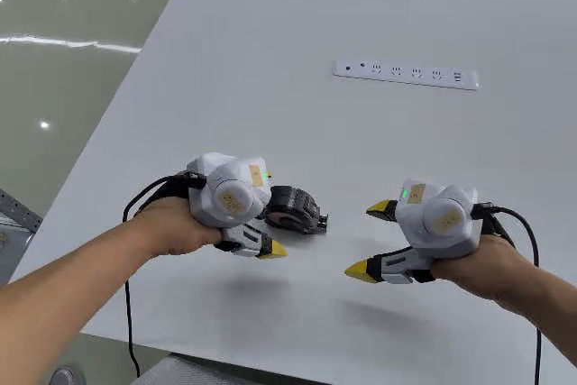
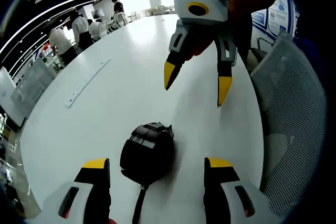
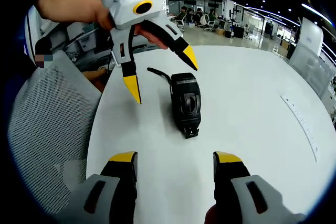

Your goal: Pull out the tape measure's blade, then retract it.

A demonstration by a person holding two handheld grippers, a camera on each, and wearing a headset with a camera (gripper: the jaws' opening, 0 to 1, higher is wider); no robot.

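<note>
A black tape measure (image 1: 293,209) lies on the white table (image 1: 270,60), its blade retracted and a black strap trailing from it. My left gripper (image 1: 270,233) hovers open over it. In the left gripper view the tape measure (image 2: 148,153) sits between the two yellow-tipped jaws of the left gripper (image 2: 158,163), with a gap on each side. My right gripper (image 1: 370,239) is open a short way to the right, aimed at the tape measure (image 3: 186,98), which lies ahead of the right gripper (image 3: 176,157). Each gripper faces the other: the right gripper (image 2: 195,83), the left gripper (image 3: 161,73).
A white power strip (image 1: 406,73) lies farther back on the table. A grey mesh chair (image 3: 47,129) stands at the table's near edge. The floor drops off to the left of the table. People stand far off in the room behind.
</note>
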